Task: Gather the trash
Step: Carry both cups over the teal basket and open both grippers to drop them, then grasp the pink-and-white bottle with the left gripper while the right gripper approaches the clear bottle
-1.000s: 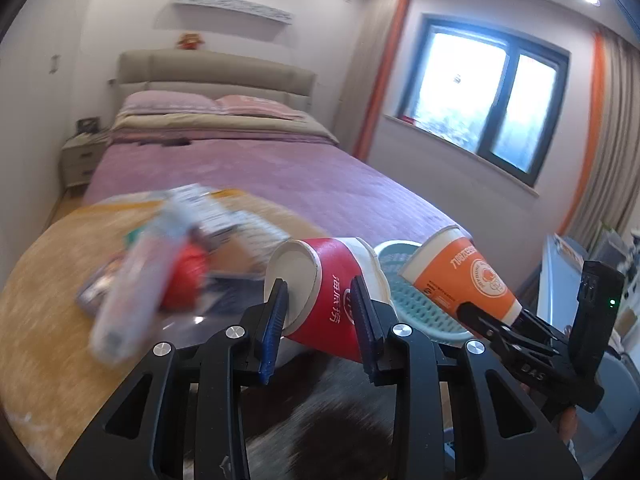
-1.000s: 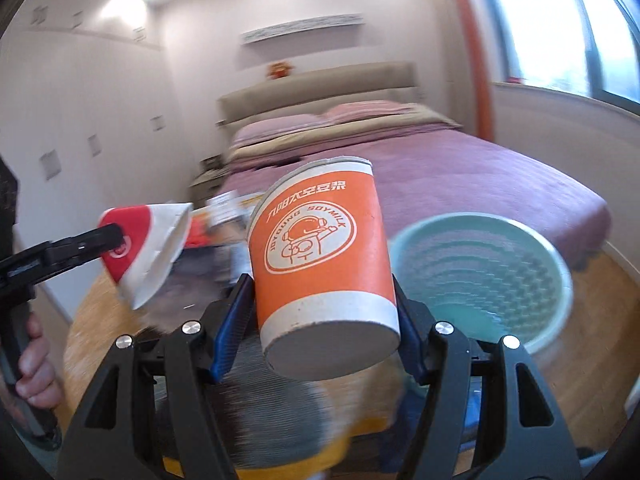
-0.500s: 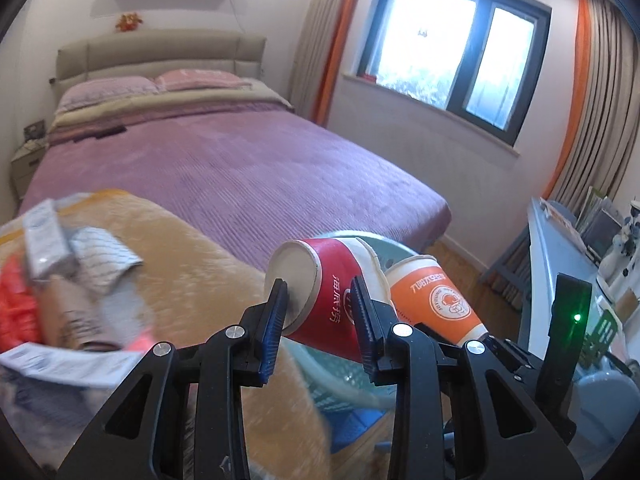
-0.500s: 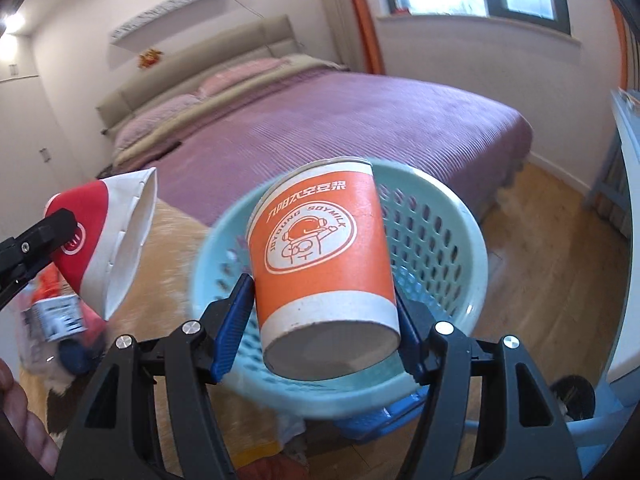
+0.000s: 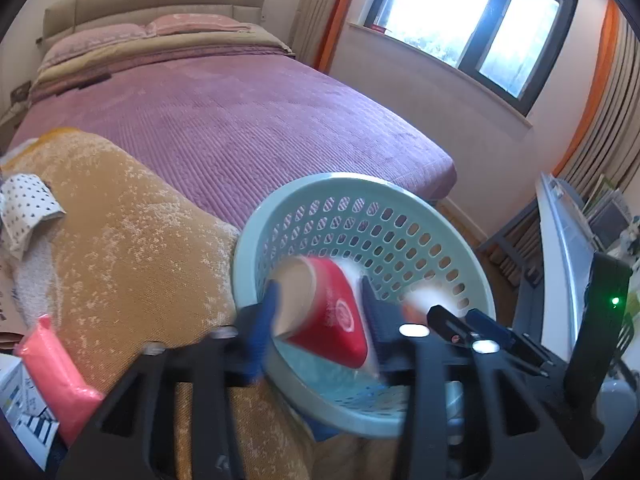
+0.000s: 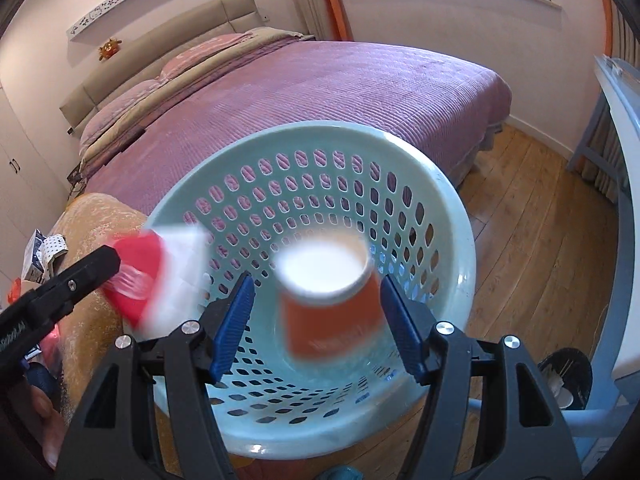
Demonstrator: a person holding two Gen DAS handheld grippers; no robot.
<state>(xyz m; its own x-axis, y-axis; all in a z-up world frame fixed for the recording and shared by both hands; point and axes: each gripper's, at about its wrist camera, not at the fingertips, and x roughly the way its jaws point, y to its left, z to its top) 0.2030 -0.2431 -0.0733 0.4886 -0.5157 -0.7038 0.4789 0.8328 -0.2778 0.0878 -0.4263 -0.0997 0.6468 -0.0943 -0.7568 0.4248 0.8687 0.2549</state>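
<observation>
A pale green perforated basket [image 6: 448, 184] stands beside the round table; it also shows in the left wrist view [image 5: 360, 184]. My right gripper [image 6: 318, 320] is open over the basket, and the orange paper cup [image 6: 332, 304] is blurred and loose between the spread fingers, inside the basket. My left gripper [image 5: 320, 320] hangs over the basket's near rim with its fingers spread around the blurred red and white paper cup [image 5: 332, 316]. The red cup also shows in the right wrist view [image 6: 156, 276], at the tip of the left gripper.
A round table with a tan cloth [image 5: 120, 248] holds more trash at the left: a dotted paper piece [image 5: 26, 208] and a pink packet [image 5: 56, 376]. A purple bed [image 5: 240, 112] lies behind. Wooden floor [image 6: 540, 216] and a white desk [image 6: 624, 120] are to the right.
Both grippers moved down over the basket. The right gripper opened and let the orange cup go. The left fingers spread wider around the red cup.
</observation>
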